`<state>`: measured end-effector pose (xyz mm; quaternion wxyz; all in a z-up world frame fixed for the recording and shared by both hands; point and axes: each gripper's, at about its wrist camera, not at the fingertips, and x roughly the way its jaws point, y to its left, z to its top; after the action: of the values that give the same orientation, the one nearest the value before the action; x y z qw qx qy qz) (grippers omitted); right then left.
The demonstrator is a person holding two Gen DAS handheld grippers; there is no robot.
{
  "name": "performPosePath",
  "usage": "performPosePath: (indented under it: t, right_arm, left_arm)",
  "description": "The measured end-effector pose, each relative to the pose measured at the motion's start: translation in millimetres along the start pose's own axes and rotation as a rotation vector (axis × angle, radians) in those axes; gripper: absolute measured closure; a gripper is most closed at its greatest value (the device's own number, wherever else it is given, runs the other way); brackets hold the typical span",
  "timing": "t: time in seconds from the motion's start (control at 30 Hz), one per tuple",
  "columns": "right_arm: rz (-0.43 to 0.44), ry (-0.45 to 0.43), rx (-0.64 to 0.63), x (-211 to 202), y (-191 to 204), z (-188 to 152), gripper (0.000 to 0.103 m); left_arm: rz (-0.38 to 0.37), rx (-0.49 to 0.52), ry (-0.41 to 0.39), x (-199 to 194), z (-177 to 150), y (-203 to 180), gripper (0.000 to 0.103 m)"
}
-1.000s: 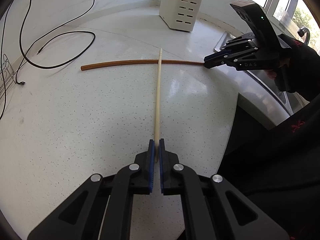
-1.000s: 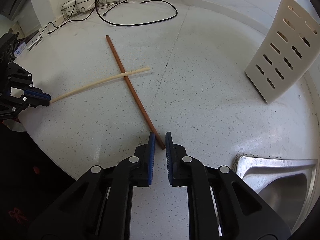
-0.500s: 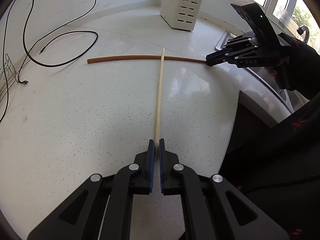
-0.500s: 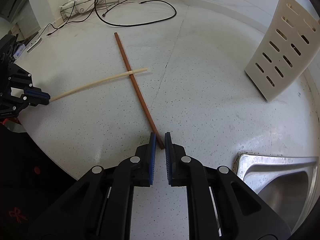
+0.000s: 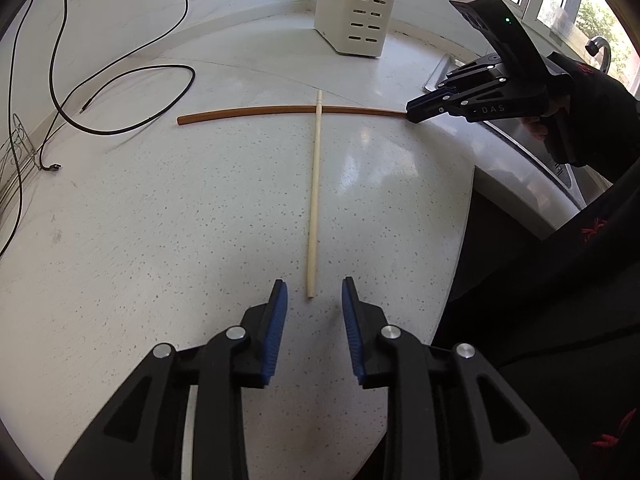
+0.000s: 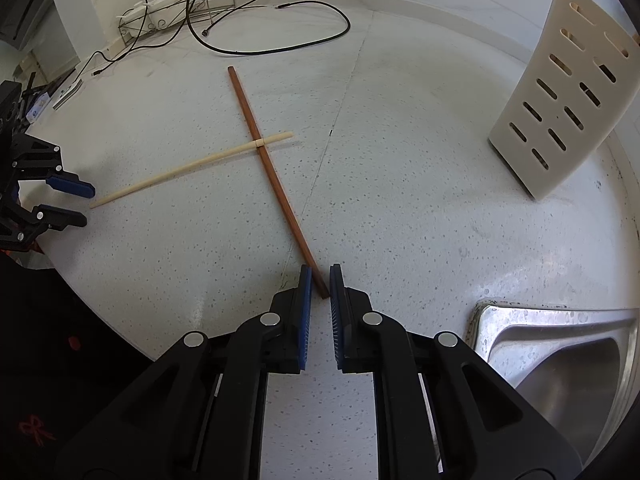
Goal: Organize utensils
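The left tongs [image 5: 313, 294] are opening over the white speckled stone desk [image 5: 160, 220], their blue-padded jaws standing apart on either side of the near tip of the pale cream chopstick [image 5: 314, 196]. The pads are not touching it; the tip is lying on the desk just ahead of the gap. In the right wrist view the same left tongs [image 6: 82, 204] are showing at the left edge, jaws parted, with the pale chopstick's [image 6: 192, 166] end just beside them.

The pale chopstick is lying across the reddish-brown wooden chopstick [image 5: 280, 111], resting on top of it near its far end, so the two are forming a cross. The right tongs [image 6: 320, 280] are clamped on the near end of the brown chopstick [image 6: 272, 168], the pads nearly together with the stick's tip pinched between them. From the left wrist view the right tongs [image 5: 412, 114] are pointing down at the desk, held by a hand [image 5: 536, 120] in a black sleeve [image 5: 592, 112].

The cream slotted plastic utensil holder [image 5: 354, 12] is standing upright at the back of the desk, well apart from both chopsticks, with a few stick ends poking out of its top. A black cable [image 5: 132, 92] is looping over the desk to the left. The steel sink [image 6: 560, 360] is sitting just beside the right tongs.
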<state>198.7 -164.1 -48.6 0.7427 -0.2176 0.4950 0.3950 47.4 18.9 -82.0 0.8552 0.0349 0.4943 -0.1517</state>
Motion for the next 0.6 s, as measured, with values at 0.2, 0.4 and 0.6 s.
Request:
performPosePath:
  t: [0.2,0.4,0.6]
  right_arm:
    - [0.000,-0.002,0.001,-0.1,-0.2,-0.2,0.094]
    - [-0.003,-0.011,0.007,0.0,0.0,-1.7,0.094]
    - [0.019,-0.011,0.017,-0.9,-1.0,-3.1,0.095]
  left_arm:
    - [0.034,0.019,-0.002,1.7,2.0,-1.4,0.086]
    - [0.070,0.073,-0.002,1.2,0.9,-0.1,0.100]
    - [0.075,0.087,-0.006,-1.8,2.7,1.5,0.100]
